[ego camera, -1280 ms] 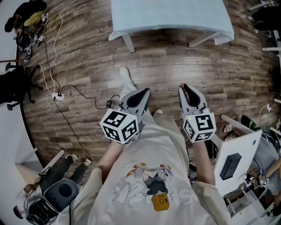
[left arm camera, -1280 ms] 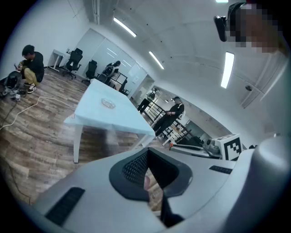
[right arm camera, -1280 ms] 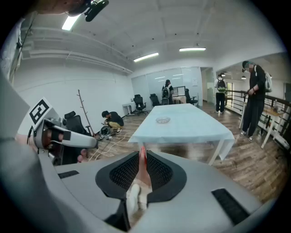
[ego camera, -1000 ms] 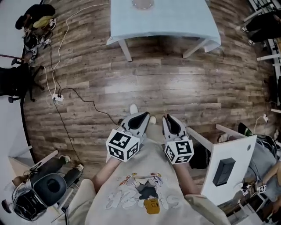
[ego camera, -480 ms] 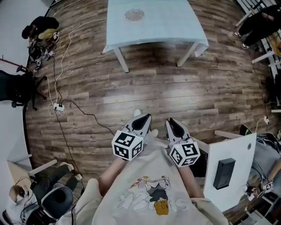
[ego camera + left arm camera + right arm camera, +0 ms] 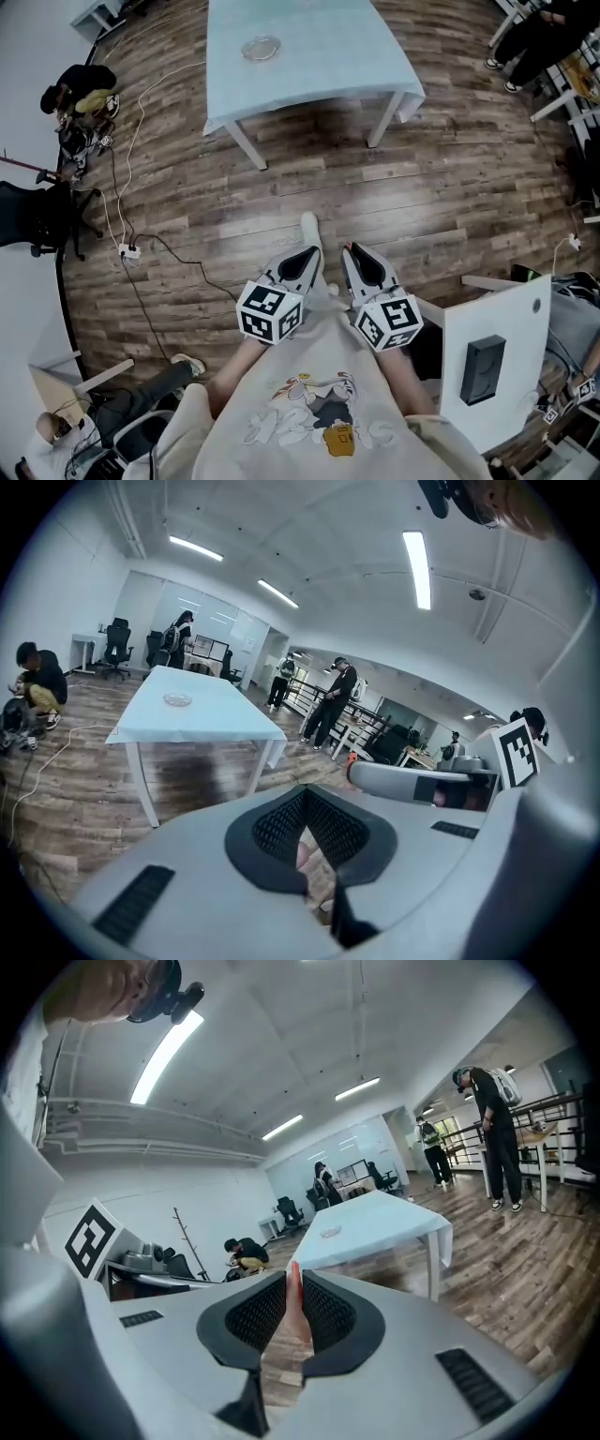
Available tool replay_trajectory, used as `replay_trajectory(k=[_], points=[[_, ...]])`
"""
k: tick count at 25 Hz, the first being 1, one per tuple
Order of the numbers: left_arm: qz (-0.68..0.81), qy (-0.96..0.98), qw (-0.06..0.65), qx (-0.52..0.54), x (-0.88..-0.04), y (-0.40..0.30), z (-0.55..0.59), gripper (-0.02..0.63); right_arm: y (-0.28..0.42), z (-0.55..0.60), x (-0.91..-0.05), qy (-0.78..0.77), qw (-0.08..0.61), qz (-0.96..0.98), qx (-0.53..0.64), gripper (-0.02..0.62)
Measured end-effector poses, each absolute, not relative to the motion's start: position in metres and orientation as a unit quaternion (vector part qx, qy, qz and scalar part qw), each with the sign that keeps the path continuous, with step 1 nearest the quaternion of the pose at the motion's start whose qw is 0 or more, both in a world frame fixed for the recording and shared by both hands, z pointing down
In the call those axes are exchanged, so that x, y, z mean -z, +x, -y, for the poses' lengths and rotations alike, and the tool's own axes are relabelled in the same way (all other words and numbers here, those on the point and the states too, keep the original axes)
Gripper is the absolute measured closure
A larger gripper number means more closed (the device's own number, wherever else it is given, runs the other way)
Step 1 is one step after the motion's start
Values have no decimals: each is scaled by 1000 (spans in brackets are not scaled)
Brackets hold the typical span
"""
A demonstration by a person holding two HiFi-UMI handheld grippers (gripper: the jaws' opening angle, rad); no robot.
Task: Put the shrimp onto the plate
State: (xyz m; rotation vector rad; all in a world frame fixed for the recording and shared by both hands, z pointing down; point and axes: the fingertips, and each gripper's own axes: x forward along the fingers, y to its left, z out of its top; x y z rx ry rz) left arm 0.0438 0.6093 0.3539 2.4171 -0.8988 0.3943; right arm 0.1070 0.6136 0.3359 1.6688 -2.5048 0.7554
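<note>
Currently, the shrimp (image 6: 295, 1312) is clamped between the jaws of the right gripper (image 6: 293, 1274). It stands upright in the slot, with its red tip level with the jaw tips and its pale pink body running down between the black ribbed pads. In the head view the shrimp cannot be made out.

The right gripper (image 6: 352, 251) is held close in front of the person's torso, jaws pointing forward. The left gripper (image 6: 309, 253) sits just beside it at the same height. Each gripper carries its marker cube toward the person.

In the left gripper view, the jaws of the left gripper (image 6: 305, 794) meet at their tips. A pale, blurred shape shows in the gap behind the tips; it cannot be identified.

A white shoe (image 6: 309, 230) is visible on the wooden floor (image 6: 375, 178) just ahead of both grippers.

The plate (image 6: 261, 47) lies on the table (image 6: 319, 47), which is covered in light blue. It sits toward the table's left side as seen from the head view. The table stands well apart from the grippers, across an open stretch of floor. Both gripper views also show the plate (image 6: 176, 699) (image 6: 330, 1233) on the table (image 6: 206, 714) (image 6: 375, 1218).

A cable (image 6: 127, 187) trails over the floor at the left. A standing person (image 6: 333, 700) is visible beyond the table.
</note>
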Motion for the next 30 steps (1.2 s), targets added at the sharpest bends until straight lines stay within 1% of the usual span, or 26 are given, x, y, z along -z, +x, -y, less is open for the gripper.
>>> replay_trajectory(k=[8, 12, 19, 24, 30], points=[[310, 892, 289, -157, -379, 76, -539, 598, 128, -546, -362, 543, 36, 795, -267, 525], [311, 889, 297, -158, -380, 80, -471, 598, 133, -484, -365, 546, 54, 791, -270, 525], [307, 895, 290, -146, -362, 80, -342, 598, 141, -360, -355, 562, 69, 780, -266, 525], [308, 898, 285, -134, -355, 61, -280, 598, 125, -291, -353, 554, 95, 786, -257, 525], [326, 890, 296, -120, -356, 32, -237, 598, 97, -250, -353, 545, 109, 790, -258, 525]])
